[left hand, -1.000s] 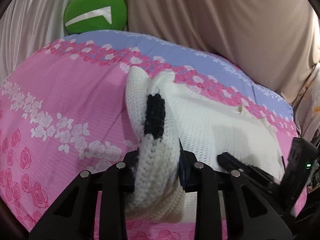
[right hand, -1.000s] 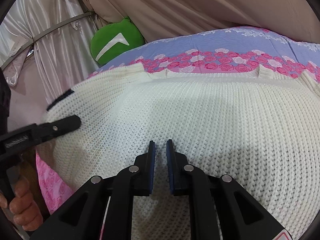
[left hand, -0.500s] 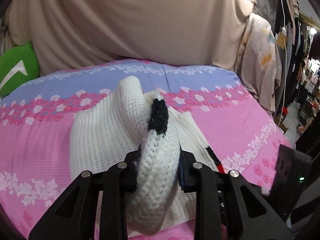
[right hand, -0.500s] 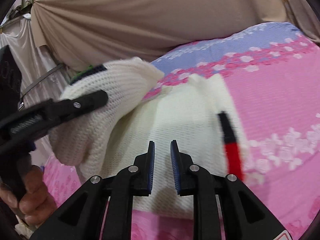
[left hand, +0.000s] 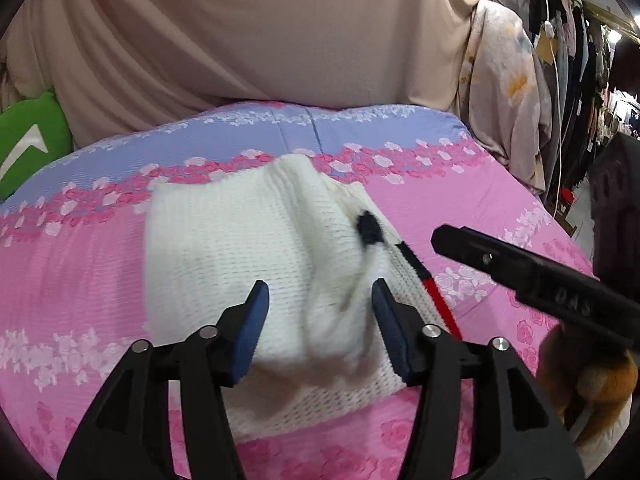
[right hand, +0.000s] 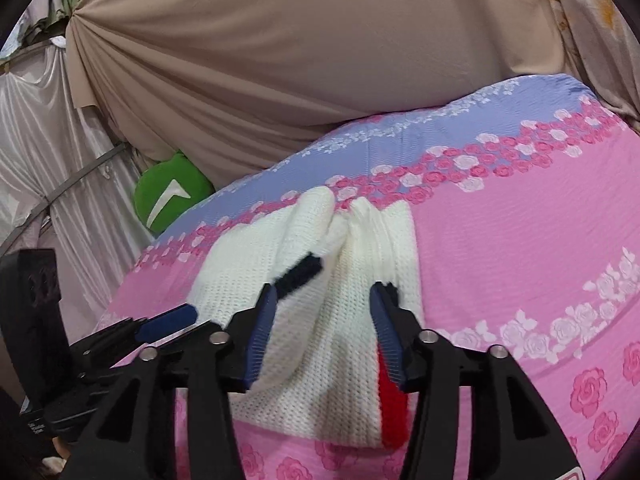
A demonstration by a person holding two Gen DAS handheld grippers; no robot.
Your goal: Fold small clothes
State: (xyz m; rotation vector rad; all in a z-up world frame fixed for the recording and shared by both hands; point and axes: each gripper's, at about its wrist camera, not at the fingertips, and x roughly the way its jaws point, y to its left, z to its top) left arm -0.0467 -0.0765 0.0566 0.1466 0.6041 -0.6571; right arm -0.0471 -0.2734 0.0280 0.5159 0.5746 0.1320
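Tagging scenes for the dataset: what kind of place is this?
Probably a bedroom, or a bed set up in a clothes shop or storeroom. A floral pink bedsheet covers the surface under the white knit sweater, a green cushion sits at its head, and hanging garments crowd the side.

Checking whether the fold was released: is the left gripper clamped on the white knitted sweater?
No: the left gripper is open, blue pads spread apart above the white knitted sweater.

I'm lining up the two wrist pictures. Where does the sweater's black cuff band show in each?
Left wrist: black cuff band right of centre, atop the folded white knit sweater.
Right wrist: the band lies centre-left, just beyond the jaws.
Shared landmark: green cushion, at the bed's far left in both.
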